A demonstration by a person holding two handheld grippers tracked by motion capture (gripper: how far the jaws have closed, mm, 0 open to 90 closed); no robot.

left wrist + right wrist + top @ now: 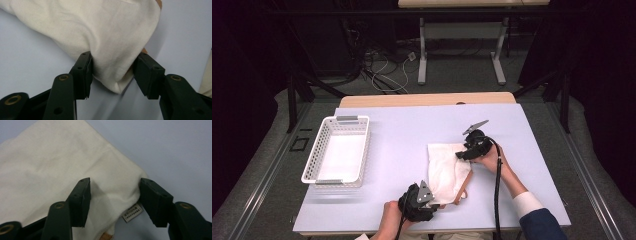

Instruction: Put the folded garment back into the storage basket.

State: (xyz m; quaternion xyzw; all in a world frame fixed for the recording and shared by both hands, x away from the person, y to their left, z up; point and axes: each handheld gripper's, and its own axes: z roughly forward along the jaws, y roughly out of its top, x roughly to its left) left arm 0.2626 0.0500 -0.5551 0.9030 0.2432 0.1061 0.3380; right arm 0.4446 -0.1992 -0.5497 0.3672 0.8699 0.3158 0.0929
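Two grippers are on one cloth, so start with the big picture: your table (402, 135), covered in pale lilac, carries a white mesh basket (323, 134) at its left side, standing well apart from the work and with nothing in it that you can see. Right of centre, near your edge of the table, lies the cream cloth (447, 170), roughly folded into a tall rectangle, with a tan strap or lining peeking out at its lower right edge.

Your left gripper (424, 200) sits at the cloth's near corner. In the left gripper view its jaws stand apart with a bunched fold of the cloth (110, 37) between them, the pads brushing the fabric on both sides but not pinched down on it. Your right gripper (464, 152) is at the far right corner; in the right gripper view its jaws are likewise spread, straddling the cloth's (50, 170) edge just above a small white care label (132, 213).

By my reading, you are about halfway at best: the cloth looks partly folded, both corners are lined up for a grasp, yet neither is gripped. Closing on the corners, finishing the fold and, likely, moving the cloth to the basket all remain.
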